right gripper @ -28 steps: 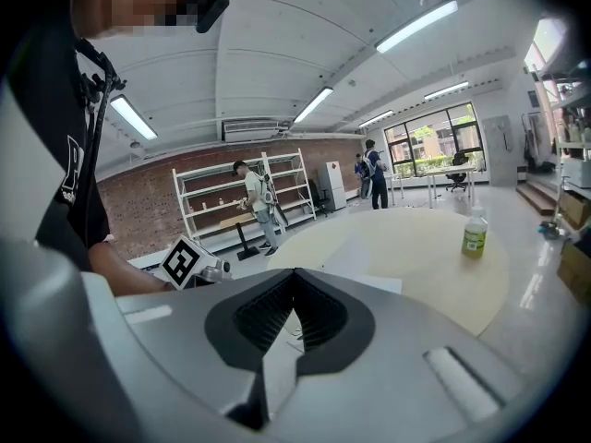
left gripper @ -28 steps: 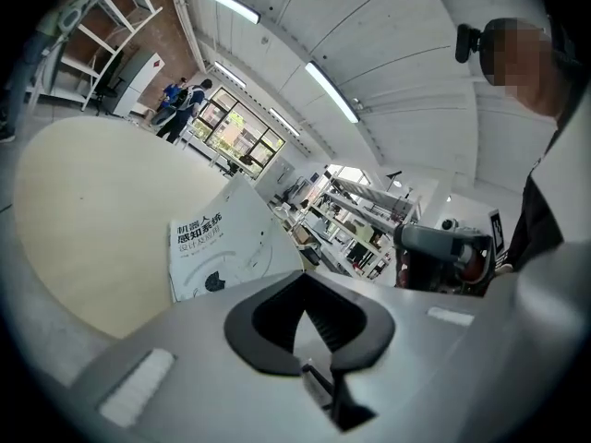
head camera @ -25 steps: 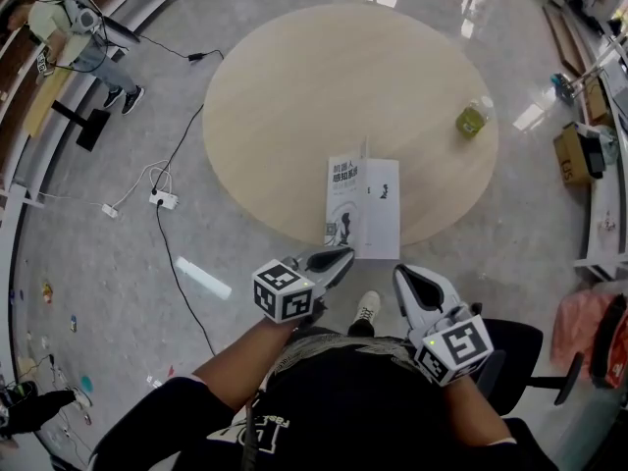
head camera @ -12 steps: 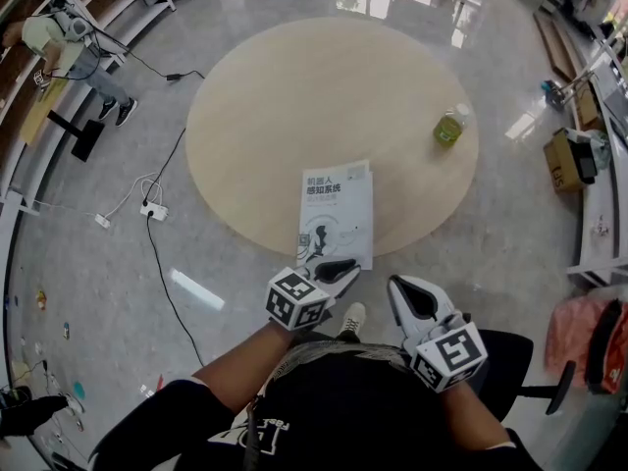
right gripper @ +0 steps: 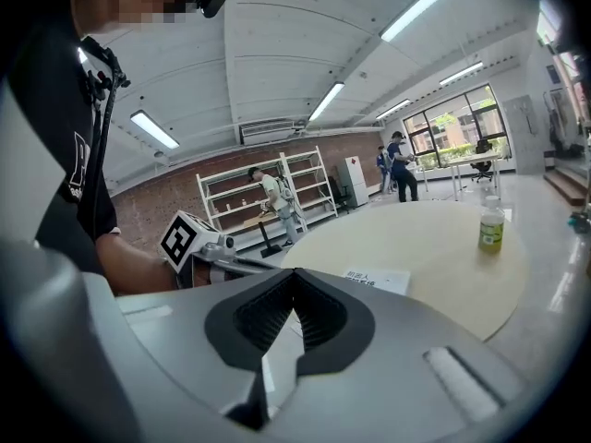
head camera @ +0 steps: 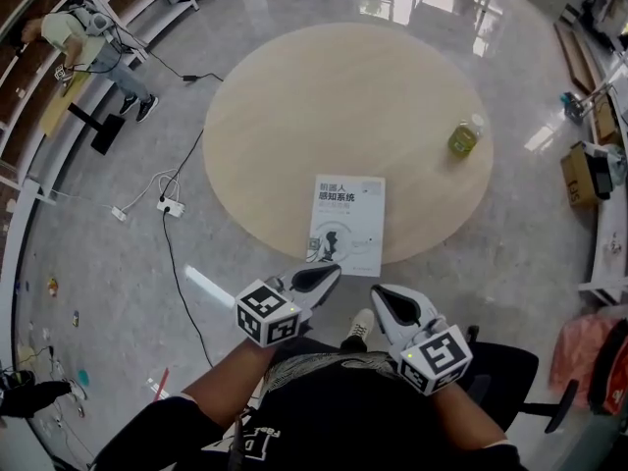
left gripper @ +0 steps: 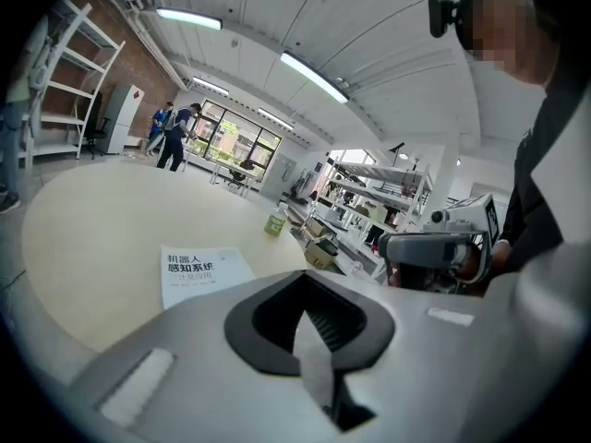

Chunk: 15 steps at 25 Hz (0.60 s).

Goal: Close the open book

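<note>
The book [head camera: 346,220] lies shut and flat on the round wooden table [head camera: 343,96], near its front edge, with its white cover and dark title facing up. It also shows in the left gripper view as the book [left gripper: 199,270] and, smaller, in the right gripper view as the book [right gripper: 377,279]. My left gripper [head camera: 334,269] hangs off the table just short of the book's near edge, jaws shut on nothing. My right gripper [head camera: 376,292] is beside it, close to my body, also shut and holding nothing.
A green-yellow bottle [head camera: 464,137] stands upright at the table's right side. A power strip [head camera: 170,205] with cables lies on the floor to the left. A person [head camera: 93,37] stands by shelves at the far left. Cardboard boxes [head camera: 587,170] sit at the right.
The book, open with a page standing up a second ago, now lies shut and flat. Both grippers have stayed low near my body, off the table.
</note>
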Each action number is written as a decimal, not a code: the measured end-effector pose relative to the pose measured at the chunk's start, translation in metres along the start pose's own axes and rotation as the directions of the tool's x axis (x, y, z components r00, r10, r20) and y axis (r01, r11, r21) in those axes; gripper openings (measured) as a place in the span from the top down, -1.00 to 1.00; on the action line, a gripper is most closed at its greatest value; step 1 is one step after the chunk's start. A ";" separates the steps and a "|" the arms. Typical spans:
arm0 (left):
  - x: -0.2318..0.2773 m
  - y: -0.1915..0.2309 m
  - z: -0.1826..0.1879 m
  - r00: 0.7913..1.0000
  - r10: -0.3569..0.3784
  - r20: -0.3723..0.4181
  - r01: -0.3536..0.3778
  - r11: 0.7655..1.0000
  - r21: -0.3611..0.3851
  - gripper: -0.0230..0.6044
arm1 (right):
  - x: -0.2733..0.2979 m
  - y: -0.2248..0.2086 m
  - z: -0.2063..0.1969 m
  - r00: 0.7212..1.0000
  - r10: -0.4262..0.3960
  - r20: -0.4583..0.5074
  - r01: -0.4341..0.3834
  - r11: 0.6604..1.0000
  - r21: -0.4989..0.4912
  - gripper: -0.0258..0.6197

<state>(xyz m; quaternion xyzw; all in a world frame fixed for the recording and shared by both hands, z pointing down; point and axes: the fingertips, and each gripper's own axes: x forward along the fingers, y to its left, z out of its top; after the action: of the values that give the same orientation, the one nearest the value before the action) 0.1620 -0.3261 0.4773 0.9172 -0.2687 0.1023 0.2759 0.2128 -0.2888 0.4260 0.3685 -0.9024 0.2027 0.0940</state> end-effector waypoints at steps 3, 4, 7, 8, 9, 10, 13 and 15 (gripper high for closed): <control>-0.031 0.004 0.011 1.000 0.023 0.009 -0.023 1.000 -0.007 0.91 | 0.011 0.017 0.003 1.000 0.023 0.003 -0.023 0.999 -0.023 0.90; -0.042 0.006 0.014 0.999 0.032 0.012 -0.032 0.999 -0.023 0.91 | 0.015 0.023 0.005 1.000 0.024 0.007 -0.024 0.999 -0.027 0.90; -0.078 0.003 0.031 0.998 0.018 0.056 -0.014 0.998 -0.065 0.91 | 0.025 0.043 0.014 1.000 0.007 0.031 -0.006 0.999 -0.036 0.90; -0.090 -0.001 0.038 0.997 0.003 0.073 0.001 0.998 -0.062 0.91 | 0.028 0.051 0.017 0.999 -0.003 0.041 0.005 0.999 -0.039 0.90; -0.102 -0.005 0.043 0.996 -0.010 0.084 0.015 0.999 -0.049 0.91 | 0.031 0.060 0.021 0.999 -0.012 0.051 0.014 0.999 -0.044 0.90; -0.114 -0.008 0.047 0.996 -0.021 0.086 0.024 0.999 -0.030 0.91 | 0.034 0.071 0.024 0.998 -0.020 0.060 0.023 0.999 -0.049 0.90; -0.147 -0.019 0.047 0.995 -0.058 0.084 0.054 0.998 0.044 0.91 | 0.040 0.102 0.023 0.996 -0.044 0.079 0.049 0.997 -0.058 0.90; -0.164 -0.026 0.042 0.993 -0.084 0.087 0.077 0.993 0.086 0.91 | 0.043 0.120 0.017 0.994 -0.071 0.084 0.075 0.996 -0.051 0.90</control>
<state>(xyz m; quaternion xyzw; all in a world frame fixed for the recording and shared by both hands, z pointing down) 0.0410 -0.2600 0.3760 0.9415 -0.2392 0.0603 0.2294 0.0974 -0.2457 0.3890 0.4067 -0.8965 0.1594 0.0739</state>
